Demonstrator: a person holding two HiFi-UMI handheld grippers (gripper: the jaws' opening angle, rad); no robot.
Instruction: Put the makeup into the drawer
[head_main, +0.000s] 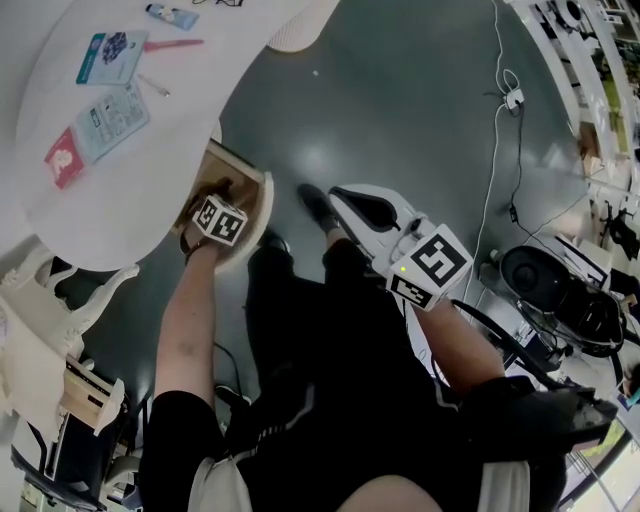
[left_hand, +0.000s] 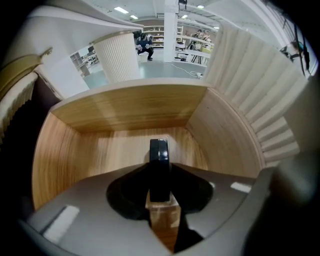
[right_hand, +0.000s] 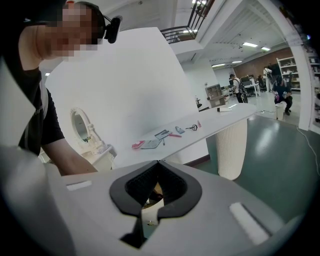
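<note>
The task is judged to be partly done, with one piece about to be set down. A slim dark makeup item (left_hand: 159, 160) is pinched edge-on between the jaws of the left gripper (head_main: 213, 196), which is pointed steeply down into the open wooden drawer (left_hand: 125, 107). The item is seen inside the drawer, above its floor, and is not yet released. No other thing can be seen in the part of the drawer that is shown. The right gripper (right_hand: 158, 164) is held to the side over the floor, with its jaws pressed together and nothing between them. More work is left. On the white table (head_main: 180, 130) above the drawer there are a teal packet (head_main: 110, 55), a pink pencil (head_main: 172, 44), a small blue tube (head_main: 172, 15), a pale flat packet (head_main: 110, 120) and a red packet (head_main: 63, 157). These probably have to be carried down one after another. The table edge stands over part of the drawer, so the way in is from the front. The ribbed pedestal (right_hand: 231, 150) and the floor cables (head_main: 500, 150) are well apart from it.
</note>
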